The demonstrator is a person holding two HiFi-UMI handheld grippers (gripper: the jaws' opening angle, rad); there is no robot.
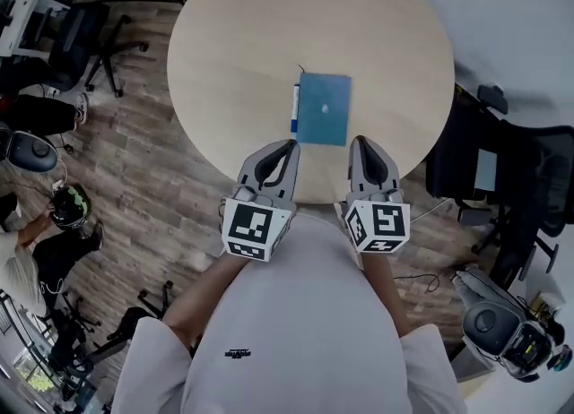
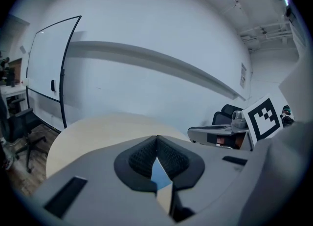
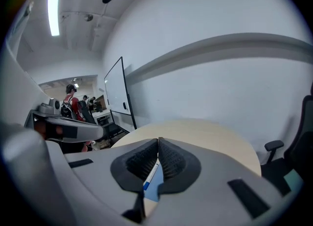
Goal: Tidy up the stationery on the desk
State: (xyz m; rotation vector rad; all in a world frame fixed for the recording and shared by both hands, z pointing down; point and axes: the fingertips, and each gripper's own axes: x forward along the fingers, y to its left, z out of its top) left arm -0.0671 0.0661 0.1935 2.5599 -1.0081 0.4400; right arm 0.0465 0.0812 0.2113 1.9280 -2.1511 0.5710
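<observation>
A blue notebook [image 1: 323, 109] lies flat near the middle of the round wooden table [image 1: 233, 54]. A white pen with a blue cap [image 1: 294, 109] rests along its left edge. My left gripper [image 1: 292, 143] and right gripper [image 1: 359, 141] hover side by side over the table's near edge, close to my body and short of the notebook. Both are shut with nothing between the pads. In the left gripper view the jaws [image 2: 156, 139] meet, and a sliver of the notebook [image 2: 159, 173] shows below them. The right gripper view shows shut jaws [image 3: 158, 142] above the pen [image 3: 150, 176] and the notebook [image 3: 155, 187].
Black office chairs stand to the right of the table [image 1: 502, 179] and at the far left [image 1: 85, 36]. A person sits at the left edge [image 1: 36, 242]. A whiteboard [image 2: 49, 63] stands against the wall beyond the table. Wooden floor surrounds the table.
</observation>
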